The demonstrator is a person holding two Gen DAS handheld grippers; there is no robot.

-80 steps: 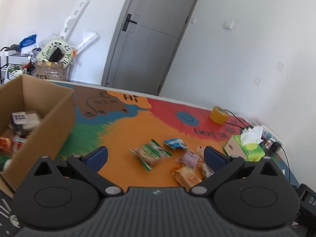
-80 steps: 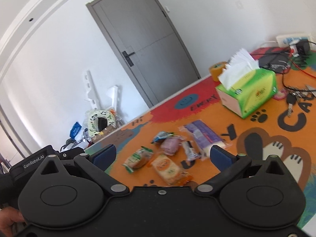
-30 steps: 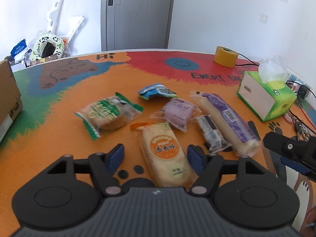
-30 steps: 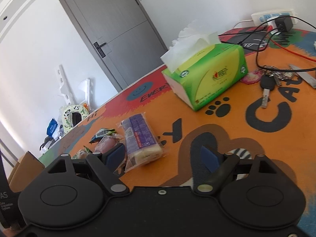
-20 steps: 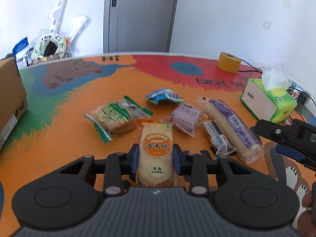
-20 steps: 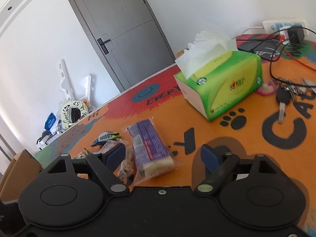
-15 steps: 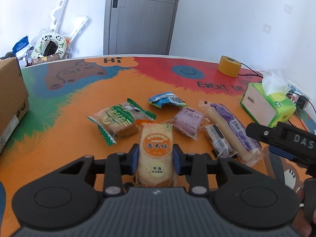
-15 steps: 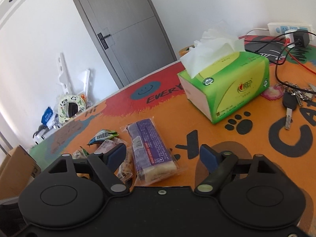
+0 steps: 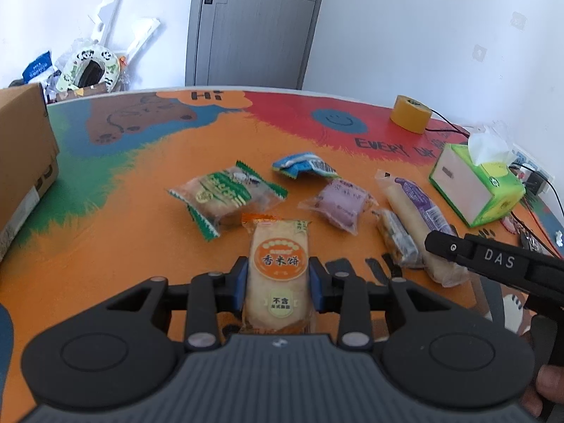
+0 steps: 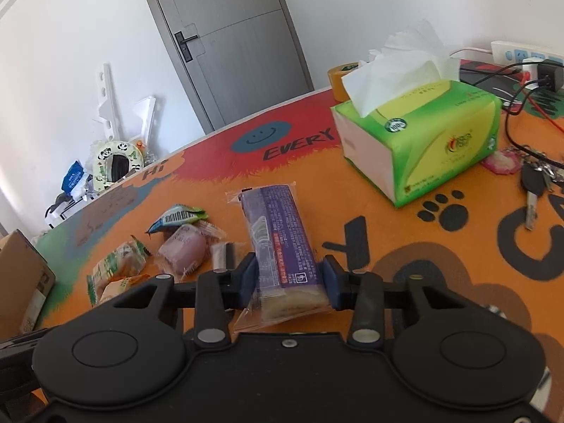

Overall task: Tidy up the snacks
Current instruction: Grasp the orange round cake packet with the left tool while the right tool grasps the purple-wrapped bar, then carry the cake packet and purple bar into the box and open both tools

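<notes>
Right tongs (image 10: 287, 280) newly clench purple snack (image 10: 282, 243); left tongs (image 9: 277, 283) grip rice cracker (image 9: 278, 275) (2 held).

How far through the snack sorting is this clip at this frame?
Early. The left gripper has its jaws shut on the orange rice cracker pack, and the right gripper on the long purple pack. Four snacks still lie on the mat: green pack, blue packet, pink pack, small dark bar. The cardboard box sits at the left edge, its inside unseen.

White walls (image 9: 405, 28) meet at a corner, with a grey door (image 9: 250, 24) at twelve o'clock. Daylight brightens the colourful tabletop (image 9: 105, 232); clutter (image 9: 88, 67) sits at ten o'clock.
</notes>
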